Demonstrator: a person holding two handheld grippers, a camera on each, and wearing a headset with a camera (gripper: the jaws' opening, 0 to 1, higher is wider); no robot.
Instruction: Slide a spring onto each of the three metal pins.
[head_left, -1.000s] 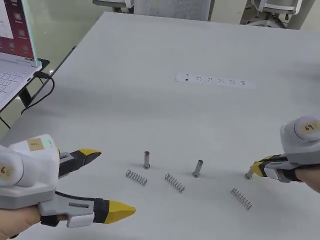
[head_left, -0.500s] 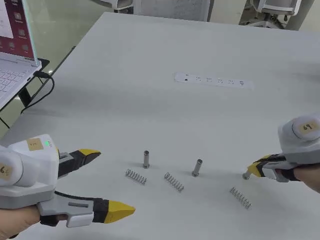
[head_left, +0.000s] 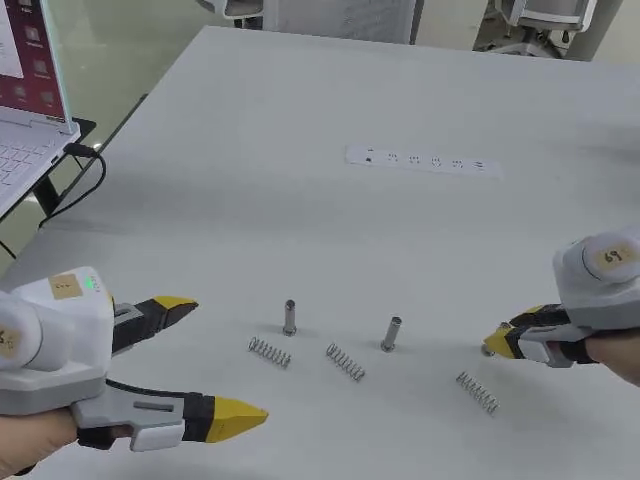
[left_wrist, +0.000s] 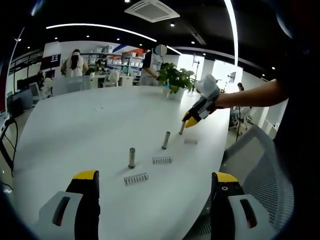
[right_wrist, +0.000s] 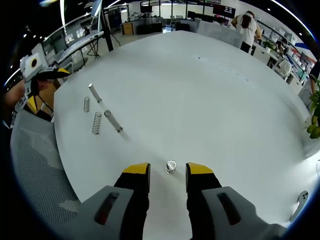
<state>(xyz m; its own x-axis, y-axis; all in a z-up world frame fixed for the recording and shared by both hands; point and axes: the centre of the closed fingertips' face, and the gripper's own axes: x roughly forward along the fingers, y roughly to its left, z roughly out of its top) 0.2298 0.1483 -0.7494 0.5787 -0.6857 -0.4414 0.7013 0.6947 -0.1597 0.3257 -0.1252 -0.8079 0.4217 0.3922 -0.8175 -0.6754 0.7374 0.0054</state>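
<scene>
Three short metal pins stand on the white table: the left pin (head_left: 289, 317) (left_wrist: 132, 157), the middle pin (head_left: 391, 333) (left_wrist: 165, 140) and the right pin (head_left: 489, 349) (right_wrist: 171, 166). Three springs lie flat in front of them: one (head_left: 270, 352), a second (head_left: 345, 362) and a third (head_left: 477, 392). My right gripper (head_left: 498, 343) (right_wrist: 168, 172) is narrowly open, its yellow tips on either side of the right pin without clamping it. My left gripper (head_left: 210, 358) (left_wrist: 155, 176) hovers wide open at the near left, holding nothing, a hand's width from the left pin.
A white power strip (head_left: 420, 160) lies further back on the table. A laptop (head_left: 20, 90) on a stand, with a black cable (head_left: 85, 185), is at the far left edge. The near table edge runs just under both grippers.
The view has drifted slightly. My right gripper's tips have edged a little closer to the right pin. The left gripper, pins and springs stay put.
</scene>
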